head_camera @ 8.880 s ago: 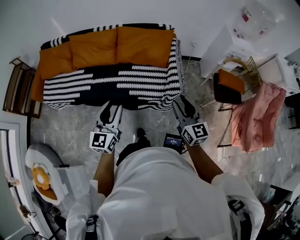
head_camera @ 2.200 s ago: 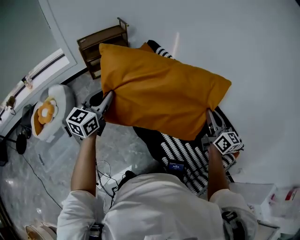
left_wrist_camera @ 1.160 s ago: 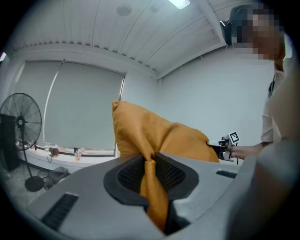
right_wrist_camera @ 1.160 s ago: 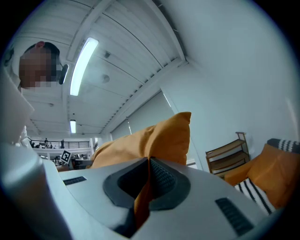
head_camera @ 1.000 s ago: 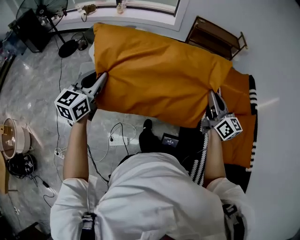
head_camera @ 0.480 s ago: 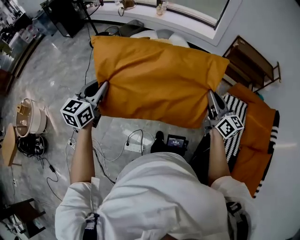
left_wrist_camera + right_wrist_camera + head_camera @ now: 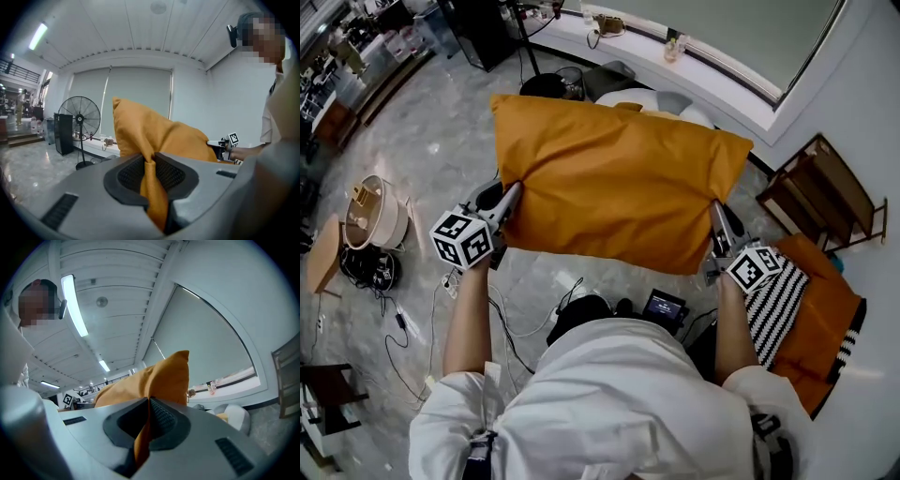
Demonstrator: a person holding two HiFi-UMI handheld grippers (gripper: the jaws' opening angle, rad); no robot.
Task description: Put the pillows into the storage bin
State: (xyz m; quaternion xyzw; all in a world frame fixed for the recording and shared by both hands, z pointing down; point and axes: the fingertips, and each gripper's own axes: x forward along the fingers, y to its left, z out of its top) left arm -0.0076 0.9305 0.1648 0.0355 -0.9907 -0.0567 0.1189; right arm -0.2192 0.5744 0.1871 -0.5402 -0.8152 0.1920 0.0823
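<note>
I hold one large orange pillow [image 7: 619, 178] stretched out level in the air between both grippers. My left gripper [image 7: 508, 197] is shut on the pillow's left edge, and cloth is bunched between its pads [image 7: 150, 173]. At the right edge my right gripper [image 7: 715, 217] is shut on the pillow too, with a fold of cloth pinched between its jaws [image 7: 145, 418]. In the left gripper view the pillow [image 7: 159, 136] fills the middle. A white and grey rounded container [image 7: 661, 98] peeks out beyond the pillow's far edge, mostly hidden.
A sofa with a black-and-white striped cover [image 7: 778, 300] and more orange pillows [image 7: 825, 309] lies at the lower right. A wooden rack [image 7: 825, 192] stands by the wall. A standing fan [image 7: 78, 122], floor cables [image 7: 525, 309] and a round white pot [image 7: 375, 211] are to the left.
The head view has swung round: the sofa and wooden rack slid to the lower right, and the window sill and fan base came into view. Both grippers keep hold of the pillow.
</note>
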